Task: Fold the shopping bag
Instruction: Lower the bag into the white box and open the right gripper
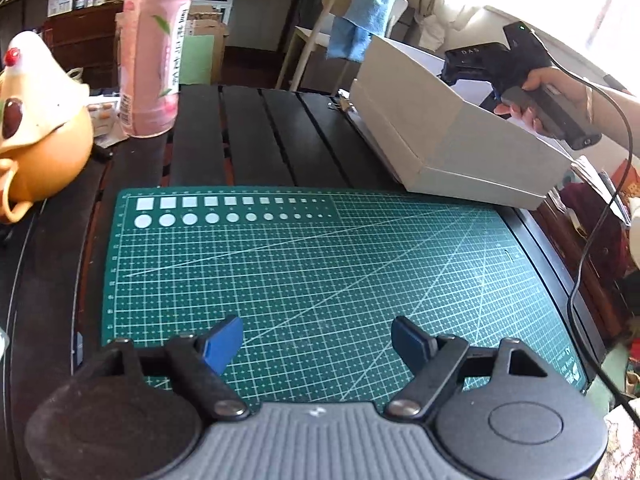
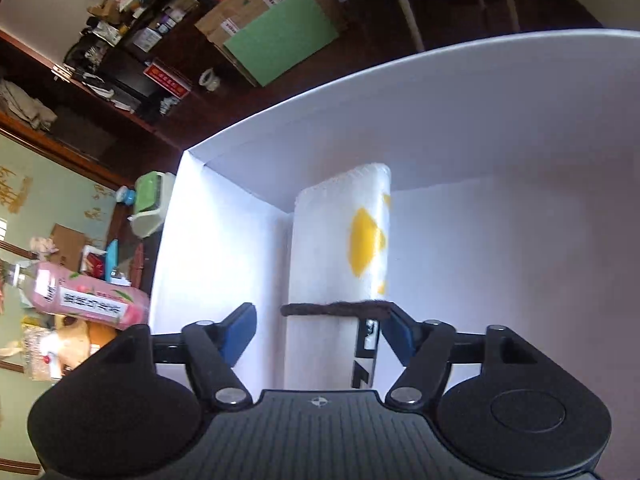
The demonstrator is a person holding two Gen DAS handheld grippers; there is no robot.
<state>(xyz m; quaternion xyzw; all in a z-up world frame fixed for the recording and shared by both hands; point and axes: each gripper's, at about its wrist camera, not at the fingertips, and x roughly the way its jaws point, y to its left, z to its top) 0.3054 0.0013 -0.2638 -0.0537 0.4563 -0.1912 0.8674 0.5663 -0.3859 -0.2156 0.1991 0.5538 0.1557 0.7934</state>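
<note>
The folded shopping bag point(image 2: 340, 240), a white roll with yellow patches and a dark band point(image 2: 332, 310) round it, lies in a corner of the white box point(image 2: 500, 140). My right gripper point(image 2: 319, 322) is open around the roll's near end. Its left pad stands clear of the bag and its right pad sits beside the end of the band. In the left wrist view a hand point(image 1: 540, 96) holds that gripper down inside the box point(image 1: 440, 132), whose wall hides the fingers. My left gripper point(image 1: 317, 338) hovers open over the green cutting mat point(image 1: 320, 256), holding nothing.
A pink bottle point(image 1: 154, 52) and an orange and cream figurine point(image 1: 40, 128) stand at the left on the black slatted table point(image 1: 260, 136). A black cable point(image 1: 600, 220) hangs off the right side. Behind the table, a blue cloth point(image 1: 360, 20) drapes over a chair.
</note>
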